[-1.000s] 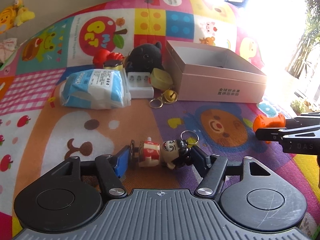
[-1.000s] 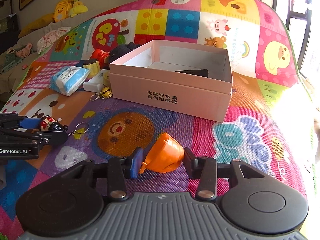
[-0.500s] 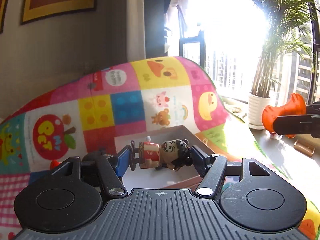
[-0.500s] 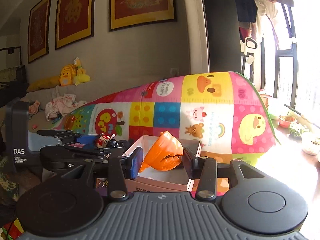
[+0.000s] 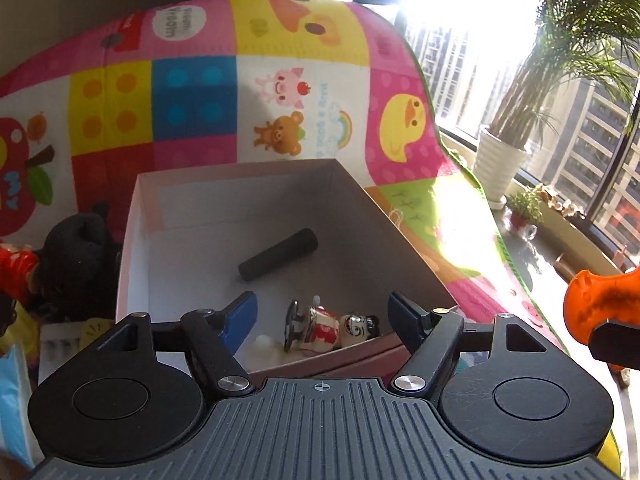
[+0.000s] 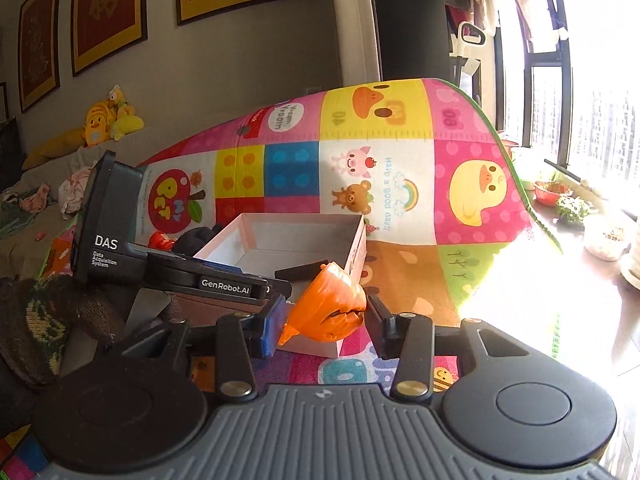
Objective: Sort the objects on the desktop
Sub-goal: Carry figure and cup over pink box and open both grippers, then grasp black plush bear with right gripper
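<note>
My left gripper (image 5: 326, 318) is open above the near edge of the pink box (image 5: 136, 200). The small doll figure (image 5: 330, 326) lies on the box floor between and below the fingers, free of them. A black cylinder (image 5: 278, 255) lies further in. My right gripper (image 6: 324, 320) is shut on an orange toy (image 6: 330, 306), held in the air just right of the box (image 6: 356, 240). The orange toy also shows at the right edge of the left wrist view (image 5: 600, 300). The left gripper body (image 6: 180, 272) shows over the box in the right wrist view.
A black plush toy (image 5: 80, 256) and a red toy (image 5: 16, 270) lie left of the box on the colourful play mat (image 5: 280, 80). A blue-white packet (image 5: 12, 396) sits at the lower left. A window ledge with potted plants (image 5: 504, 160) runs along the right.
My left gripper has tipped down over the box, opened and let go of the doll figure, which now lies in the box. My right gripper still holds the orange toy beside the box.
</note>
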`<state>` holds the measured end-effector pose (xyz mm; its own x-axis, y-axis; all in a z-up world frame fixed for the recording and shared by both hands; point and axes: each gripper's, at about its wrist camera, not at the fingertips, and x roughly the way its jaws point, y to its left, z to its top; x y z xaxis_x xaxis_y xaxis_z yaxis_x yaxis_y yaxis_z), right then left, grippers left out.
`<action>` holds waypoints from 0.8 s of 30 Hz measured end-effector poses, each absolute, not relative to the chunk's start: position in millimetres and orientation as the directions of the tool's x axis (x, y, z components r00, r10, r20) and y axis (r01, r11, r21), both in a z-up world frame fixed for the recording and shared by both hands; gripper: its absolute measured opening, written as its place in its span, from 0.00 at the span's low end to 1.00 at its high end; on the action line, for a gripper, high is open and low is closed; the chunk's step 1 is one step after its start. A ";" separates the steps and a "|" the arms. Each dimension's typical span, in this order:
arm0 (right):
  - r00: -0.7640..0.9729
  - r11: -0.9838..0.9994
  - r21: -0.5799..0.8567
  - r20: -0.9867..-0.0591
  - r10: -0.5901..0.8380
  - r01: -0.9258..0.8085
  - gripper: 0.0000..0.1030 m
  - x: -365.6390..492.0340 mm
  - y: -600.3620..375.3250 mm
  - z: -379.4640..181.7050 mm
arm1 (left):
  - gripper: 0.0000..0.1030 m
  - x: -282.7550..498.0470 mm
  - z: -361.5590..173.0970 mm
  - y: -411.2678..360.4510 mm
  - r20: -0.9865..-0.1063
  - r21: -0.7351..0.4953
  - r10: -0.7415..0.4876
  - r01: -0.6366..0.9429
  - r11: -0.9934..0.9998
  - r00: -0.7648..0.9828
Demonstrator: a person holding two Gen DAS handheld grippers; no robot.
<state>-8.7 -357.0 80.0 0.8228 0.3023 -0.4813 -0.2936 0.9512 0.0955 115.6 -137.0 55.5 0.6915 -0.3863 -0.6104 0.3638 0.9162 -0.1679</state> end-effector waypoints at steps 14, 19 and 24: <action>0.746 0.947 -0.016 -0.620 0.242 -0.320 0.42 105.7 -280.0 65.1 | 0.92 0.7 36.3 -19.3 -0.564 -0.089 -0.127 0.093 0.992 0.816; 0.713 0.949 -0.105 -0.686 0.148 -0.298 0.45 135.1 -257.7 48.4 | 0.93 -5.8 24.2 8.2 -0.566 -0.099 -0.061 0.005 0.995 0.822; 0.723 0.929 -0.096 -0.658 0.210 -0.357 0.68 139.5 -219.8 73.1 | 0.94 -3.9 21.2 20.5 -0.549 -0.175 -0.078 -0.023 0.984 0.832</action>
<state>139.5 -219.8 73.1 0.7233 0.2098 -0.6579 -0.3566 0.9293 -0.0957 -3.9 20.5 21.2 0.8324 -0.0779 -0.5487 -0.0232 0.9843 -0.1748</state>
